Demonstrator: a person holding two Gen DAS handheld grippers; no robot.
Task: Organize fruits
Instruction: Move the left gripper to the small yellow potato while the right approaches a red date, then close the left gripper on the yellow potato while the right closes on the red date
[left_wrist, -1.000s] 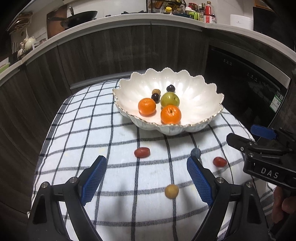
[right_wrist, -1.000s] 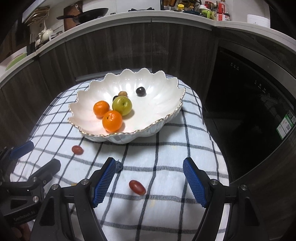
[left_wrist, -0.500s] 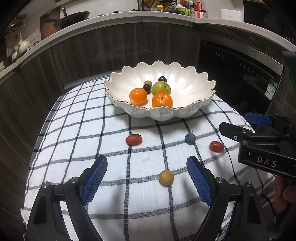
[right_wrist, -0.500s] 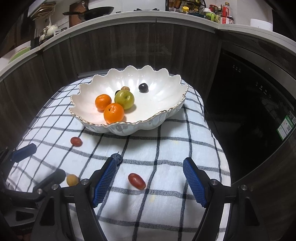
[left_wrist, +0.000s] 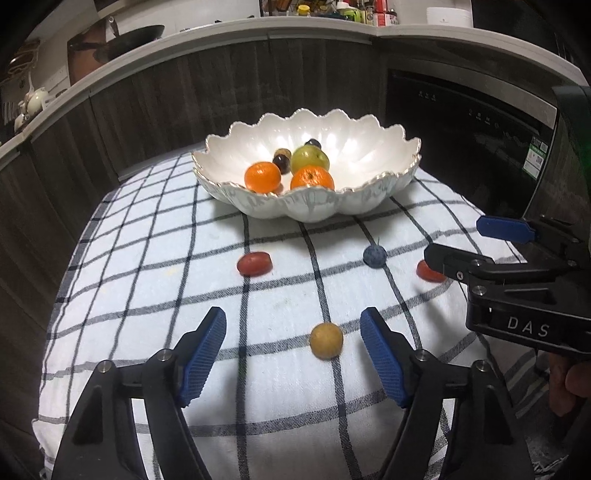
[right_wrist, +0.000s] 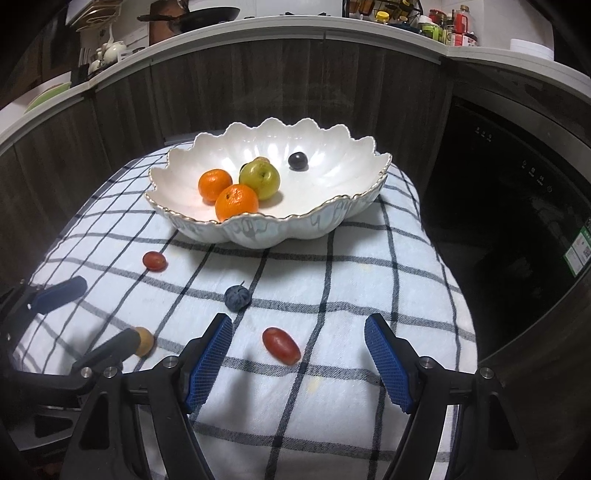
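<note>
On the bench's white black-checked cloth (left_wrist: 147, 295), before the scalloped white ceramic bowl (left_wrist: 369, 199), the round tan fruit (left_wrist: 325, 340) is framed by the wide-open, empty left claw (left_wrist: 293, 356) and the oval red fruit (right_wrist: 281, 346) by the equally open, empty right claw (right_wrist: 298, 363), apparently for grasping.

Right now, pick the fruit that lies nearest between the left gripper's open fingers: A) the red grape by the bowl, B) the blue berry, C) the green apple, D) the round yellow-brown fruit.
D: the round yellow-brown fruit sits on the checked cloth just ahead of the left gripper, inside the gap of its open fingers, while the other fruits lie farther off.
</note>
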